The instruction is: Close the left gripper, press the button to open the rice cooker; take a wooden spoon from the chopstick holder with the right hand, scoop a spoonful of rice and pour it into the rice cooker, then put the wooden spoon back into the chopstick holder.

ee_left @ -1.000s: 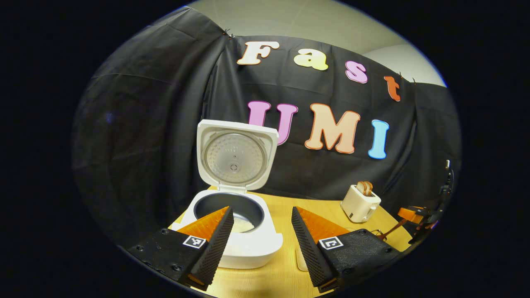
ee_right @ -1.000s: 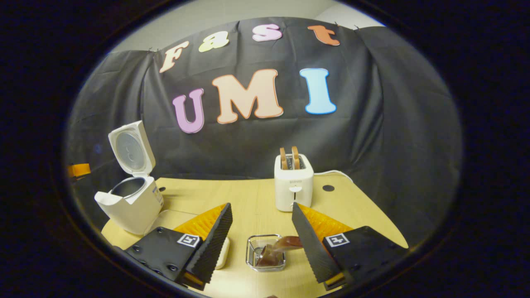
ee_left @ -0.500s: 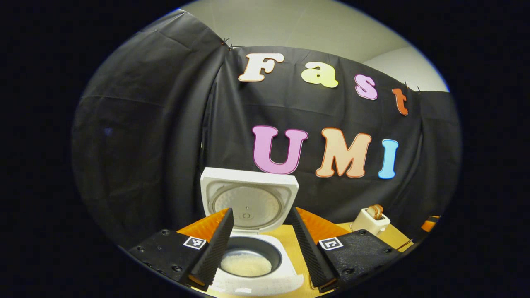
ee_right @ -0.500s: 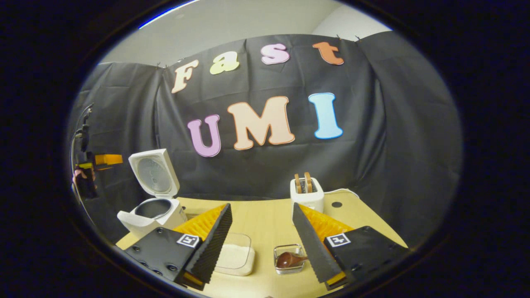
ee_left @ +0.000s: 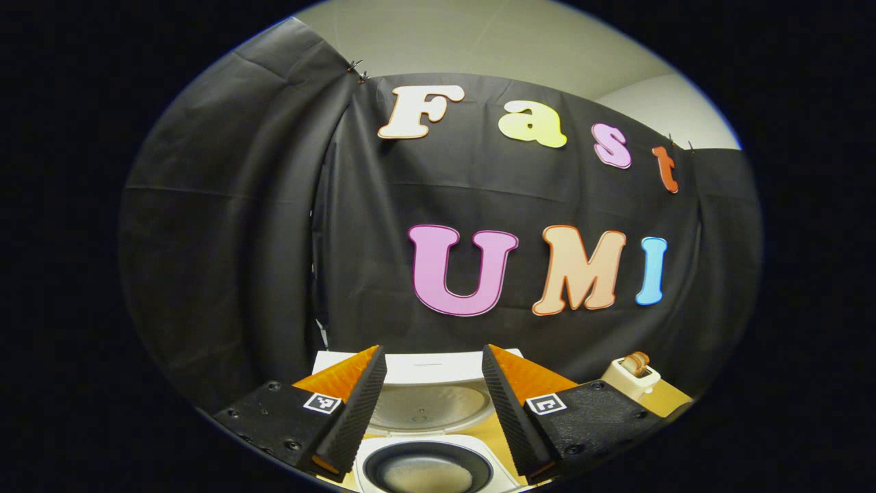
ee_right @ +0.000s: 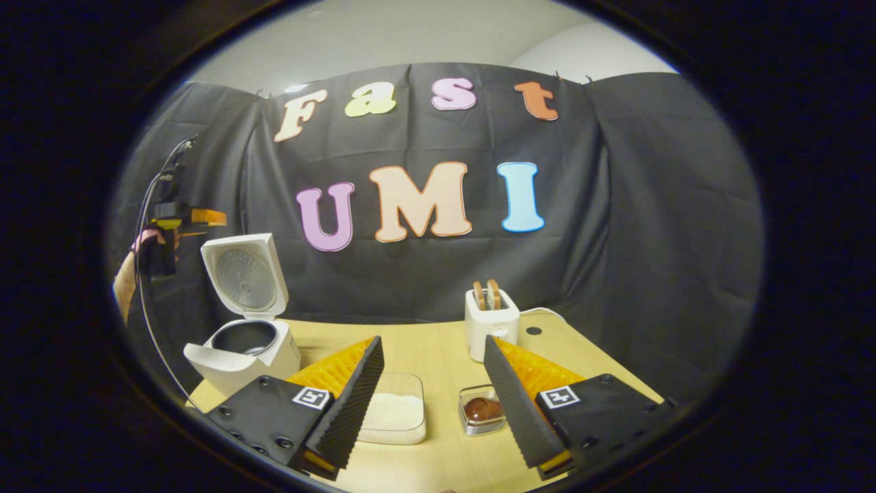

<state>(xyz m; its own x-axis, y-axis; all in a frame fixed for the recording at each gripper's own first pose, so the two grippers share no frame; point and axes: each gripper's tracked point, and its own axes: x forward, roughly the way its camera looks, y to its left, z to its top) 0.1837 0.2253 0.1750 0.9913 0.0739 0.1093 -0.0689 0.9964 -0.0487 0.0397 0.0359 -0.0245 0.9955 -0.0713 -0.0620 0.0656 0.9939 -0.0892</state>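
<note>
Above the open rice cooker (ee_left: 426,438) the left gripper (ee_left: 430,404) hangs, jaws released, while the right gripper (ee_right: 432,404), jaws released, hovers over the worktop (ee_right: 438,356).

Rice cooker (ee_right: 239,356) glossy white plastic; table (ee_right: 438,356) pale matt wood; rice container (ee_right: 395,416) clear plastic.

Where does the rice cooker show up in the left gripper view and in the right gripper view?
Left gripper view: rice cooker bottom centre, between that gripper's fingers, lid up, pot open.
Right gripper view: rice cooker at lower left on the table, lid raised.
Shared landmark: the white toaster with bread slices.
</note>
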